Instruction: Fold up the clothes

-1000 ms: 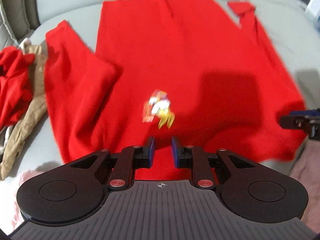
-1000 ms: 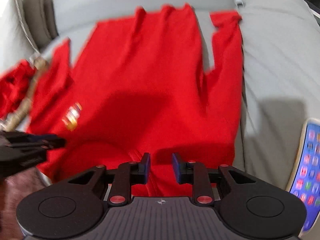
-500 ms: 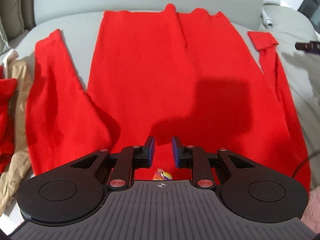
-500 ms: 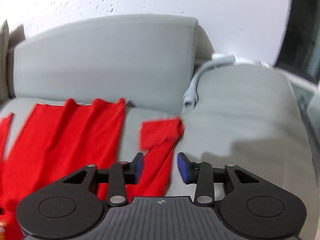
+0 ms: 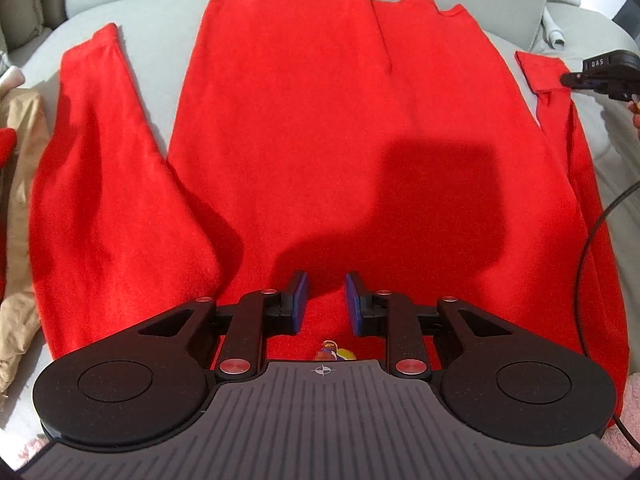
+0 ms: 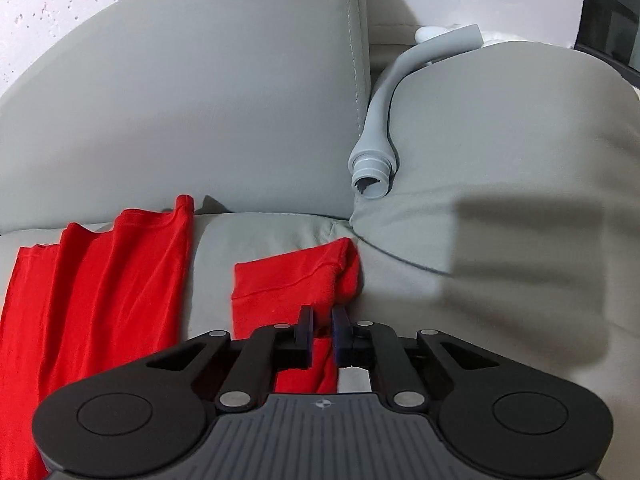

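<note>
Two tongs were at work over a red long-sleeved top (image 5: 320,128) spread flat on a grey sofa (image 6: 200,100), its hem toward the backrest and both sleeves lying out to the sides. In the left wrist view the left tongs (image 5: 323,300) hovered above the chest of the top, blue pads apart with nothing between them, close to a small colourful print (image 5: 334,353) that peeked out just past the tool body. The right tongs (image 6: 321,330) had just been closing and now stood together on the fabric of the right sleeve (image 6: 296,280), just below its cuff, which lay turned sideways against the seam of the neighbouring seat cushion. From the left wrist view the same tongs (image 5: 566,79) showed as a dark tip at that cuff. A grey hose (image 6: 376,152) rested in the gap between the cushions behind the sleeve. A tan garment (image 5: 20,208) lay beside the left sleeve (image 5: 100,184) near the sofa's edge.
</note>
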Action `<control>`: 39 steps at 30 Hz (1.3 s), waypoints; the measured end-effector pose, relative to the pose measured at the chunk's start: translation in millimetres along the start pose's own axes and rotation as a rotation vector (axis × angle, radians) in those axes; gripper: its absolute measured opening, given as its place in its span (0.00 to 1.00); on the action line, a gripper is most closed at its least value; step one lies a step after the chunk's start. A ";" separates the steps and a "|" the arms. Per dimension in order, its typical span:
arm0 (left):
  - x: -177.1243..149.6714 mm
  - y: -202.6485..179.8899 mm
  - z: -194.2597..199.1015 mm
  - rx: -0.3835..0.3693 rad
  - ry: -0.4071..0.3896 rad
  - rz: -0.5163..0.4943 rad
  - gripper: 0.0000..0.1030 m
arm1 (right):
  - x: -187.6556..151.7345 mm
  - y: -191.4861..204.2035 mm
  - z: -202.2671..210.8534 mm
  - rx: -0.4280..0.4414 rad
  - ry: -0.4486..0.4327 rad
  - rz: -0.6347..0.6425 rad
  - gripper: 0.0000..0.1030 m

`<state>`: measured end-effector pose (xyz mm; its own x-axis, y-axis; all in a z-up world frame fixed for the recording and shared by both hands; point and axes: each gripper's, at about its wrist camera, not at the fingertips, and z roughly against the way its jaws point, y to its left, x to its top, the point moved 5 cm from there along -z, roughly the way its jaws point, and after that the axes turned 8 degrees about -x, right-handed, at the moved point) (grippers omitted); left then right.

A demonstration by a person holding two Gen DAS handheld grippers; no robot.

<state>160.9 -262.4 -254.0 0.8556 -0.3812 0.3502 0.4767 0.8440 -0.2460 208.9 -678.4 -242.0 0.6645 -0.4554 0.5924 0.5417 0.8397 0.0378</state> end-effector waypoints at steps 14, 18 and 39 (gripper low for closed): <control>-35.8 -9.4 92.0 -0.058 -0.127 -0.078 0.26 | 18.8 -50.3 241.4 0.068 -0.233 -0.332 0.05; -55.5 -13.4 110.9 -0.069 -0.138 -0.093 0.26 | 4.1 -48.4 287.9 0.014 -0.298 -0.298 0.05; -72.9 -19.8 102.1 -0.070 -0.063 -0.162 0.26 | -54.7 -21.1 208.6 -0.296 -0.199 -0.268 0.44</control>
<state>68.5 -212.8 -182.4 0.7532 -0.4835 0.4459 0.6220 0.7442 -0.2437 53.8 -609.5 -107.3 0.3840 -0.5552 0.7377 0.8247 0.5655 -0.0037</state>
